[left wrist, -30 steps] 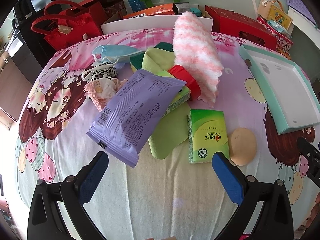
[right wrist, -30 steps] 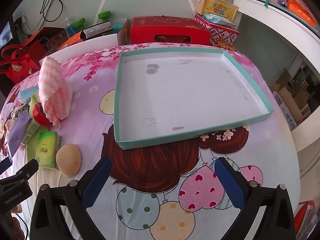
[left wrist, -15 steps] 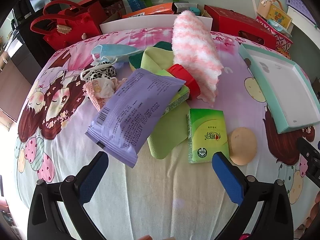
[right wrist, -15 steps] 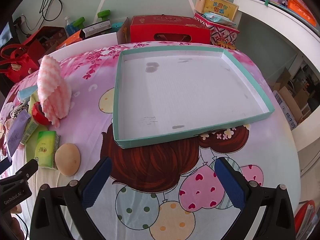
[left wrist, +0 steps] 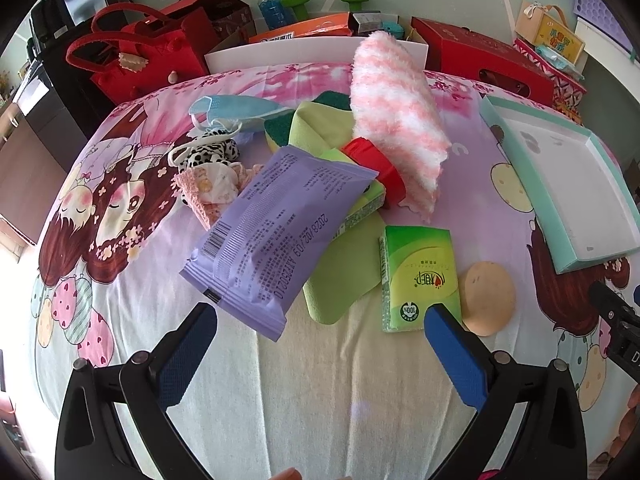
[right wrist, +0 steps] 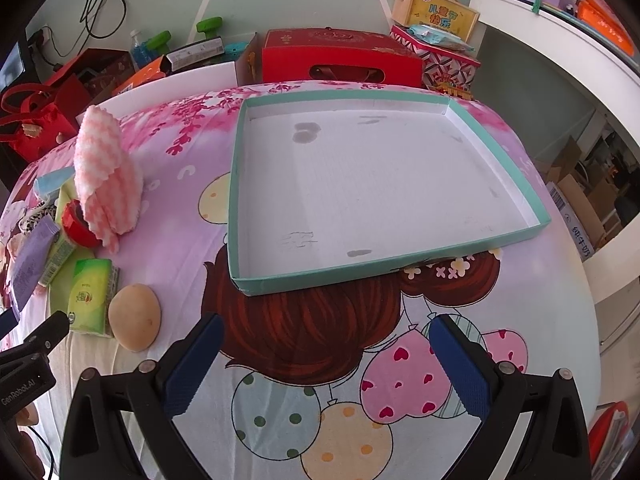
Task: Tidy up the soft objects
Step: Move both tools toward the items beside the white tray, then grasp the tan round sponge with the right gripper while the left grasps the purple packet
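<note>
A heap of soft things lies on the cartoon-print cloth: a purple wipes pack [left wrist: 276, 236], a green tissue pack [left wrist: 418, 276], a round tan sponge [left wrist: 486, 298], a green cloth [left wrist: 340, 276], a pink-and-white fluffy towel [left wrist: 396, 116], a blue face mask [left wrist: 232, 110] and a small pink knitted piece [left wrist: 208, 192]. My left gripper [left wrist: 320, 354] stands open just short of the wipes pack and tissue pack, holding nothing. My right gripper [right wrist: 326, 366] is open too, in front of the teal-rimmed white tray [right wrist: 500, 152], which has nothing in it. The sponge [right wrist: 134, 322] lies left of it.
Red boxes [right wrist: 340, 58] and a red bag [left wrist: 136, 56] line the far side of the table. A white shelf [right wrist: 560, 52] rises at the right. The left gripper's body [right wrist: 28, 364] shows at the right wrist view's left edge.
Both views have shifted only slightly. The left gripper has eased a little closer to the pile. Both grippers stay open and nothing on the cloth has moved.
</note>
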{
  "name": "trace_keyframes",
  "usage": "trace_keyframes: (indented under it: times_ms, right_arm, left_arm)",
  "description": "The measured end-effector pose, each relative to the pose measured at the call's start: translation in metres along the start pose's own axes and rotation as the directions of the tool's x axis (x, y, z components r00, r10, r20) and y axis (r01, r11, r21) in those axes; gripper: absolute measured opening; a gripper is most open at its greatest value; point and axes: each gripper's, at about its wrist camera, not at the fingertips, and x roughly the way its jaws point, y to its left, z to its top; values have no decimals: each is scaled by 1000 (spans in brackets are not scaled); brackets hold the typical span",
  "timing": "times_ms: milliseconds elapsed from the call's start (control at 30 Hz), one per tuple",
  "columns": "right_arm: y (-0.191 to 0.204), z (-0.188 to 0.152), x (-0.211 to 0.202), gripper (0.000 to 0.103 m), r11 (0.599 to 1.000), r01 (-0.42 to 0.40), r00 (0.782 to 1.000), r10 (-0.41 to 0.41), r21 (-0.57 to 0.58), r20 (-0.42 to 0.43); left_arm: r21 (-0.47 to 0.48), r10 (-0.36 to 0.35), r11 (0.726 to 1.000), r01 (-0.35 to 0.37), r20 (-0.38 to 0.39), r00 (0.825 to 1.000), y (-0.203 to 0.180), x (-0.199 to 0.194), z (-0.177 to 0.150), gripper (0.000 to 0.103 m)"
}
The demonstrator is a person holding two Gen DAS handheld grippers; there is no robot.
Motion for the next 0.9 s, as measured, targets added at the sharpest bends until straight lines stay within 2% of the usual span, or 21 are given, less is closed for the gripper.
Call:
trace_keyframes:
  times_ms: [433, 667, 767, 900]
  right_arm:
    - [3, -1, 1, 103, 1000, 2, 1000, -2, -11, -5]
    - [7, 0, 2, 103, 1000, -6, 1000, 6, -25, -4]
    - [17, -1, -2, 103, 997, -57, 998, 58, -60, 12]
    - [38, -3, -3, 103, 982, -148, 988, 151, -114, 14]
  left_arm:
    - [5, -12, 1000, 12, 51, 999, -1, -5, 2, 103]
    - [-35, -70, 997, 73, 64, 995, 6, -8, 3, 103]
    - [-66, -92, 993, 100, 109, 990, 16, -15, 5, 103]
    - [-122, -73, 988, 95, 172, 982, 36, -26, 7, 103]
